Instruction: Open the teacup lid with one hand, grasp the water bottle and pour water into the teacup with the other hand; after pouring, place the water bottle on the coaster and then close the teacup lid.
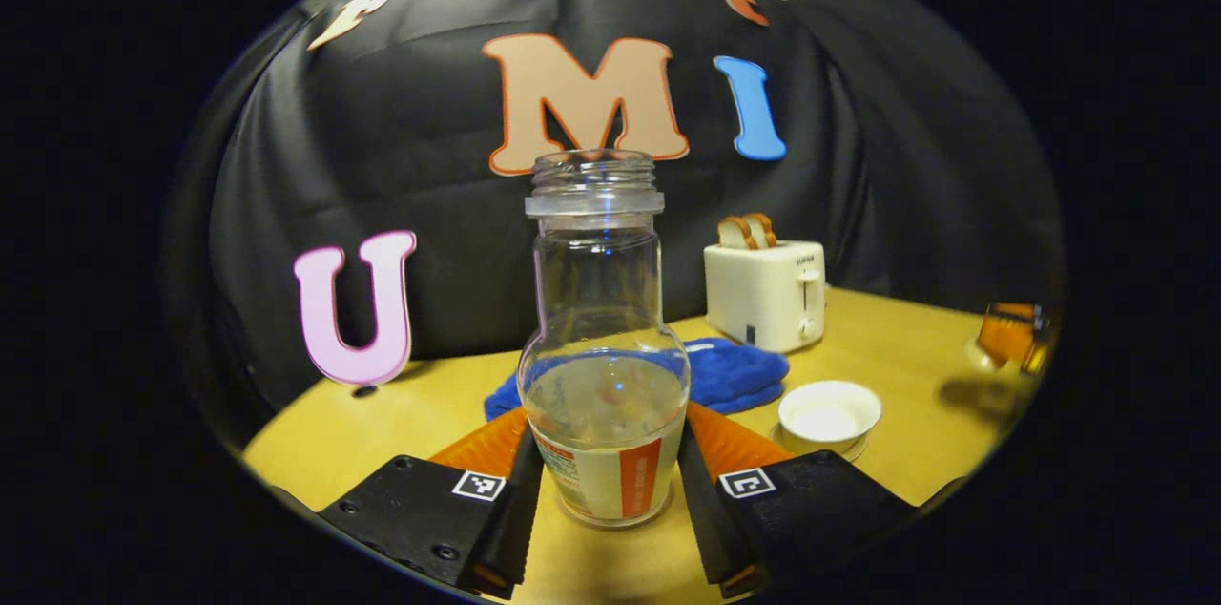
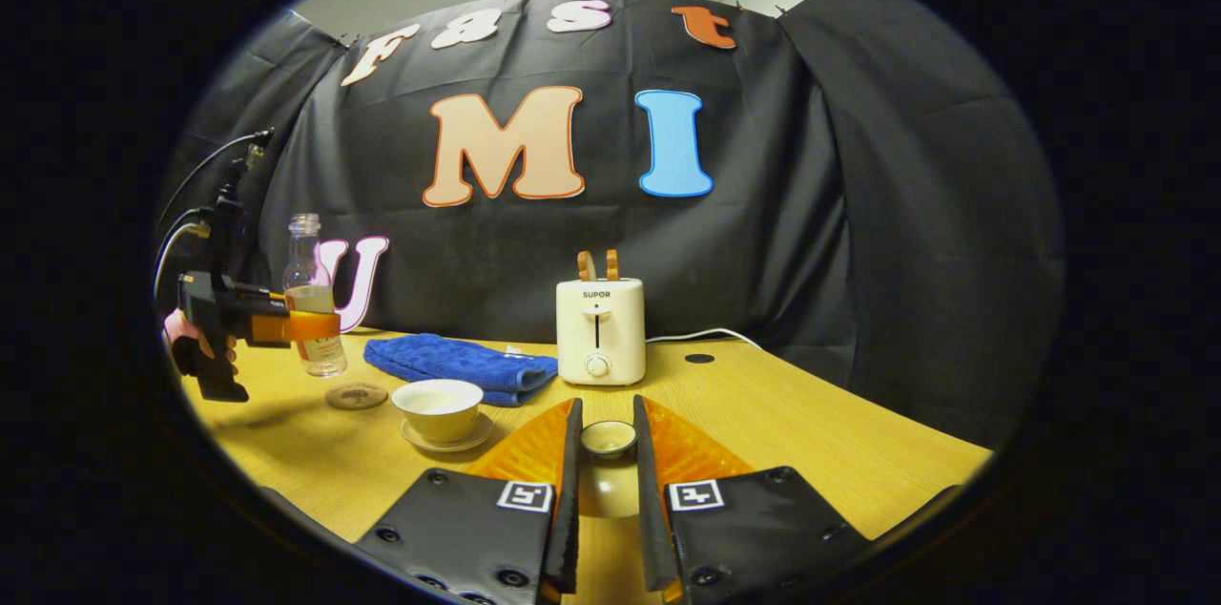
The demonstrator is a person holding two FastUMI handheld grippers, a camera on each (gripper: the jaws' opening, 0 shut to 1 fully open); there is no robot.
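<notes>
Left gripper view is sitting low over the surface (image 1: 429, 414), facing the booth wall, very close to the water bottle (image 1: 601, 347) between its jaws. Right gripper view is also looking low across the surface (image 2: 811, 433) toward the wall, from farther back, with the lid (image 2: 609, 438) close between its jaws. Both are sharing the toaster (image 1: 766, 293) (image 2: 600, 330), blue towel (image 1: 730, 374) (image 2: 458, 364), teacup (image 1: 828, 412) (image 2: 438, 407) and bottle (image 2: 313, 300); the right one is also catching the left gripper (image 2: 315, 326) far left.

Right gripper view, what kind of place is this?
Probably a staged recording booth with a kitchen tabletop: black cloth wall, wooden table, a toaster holding bread, and a teacup.
</notes>
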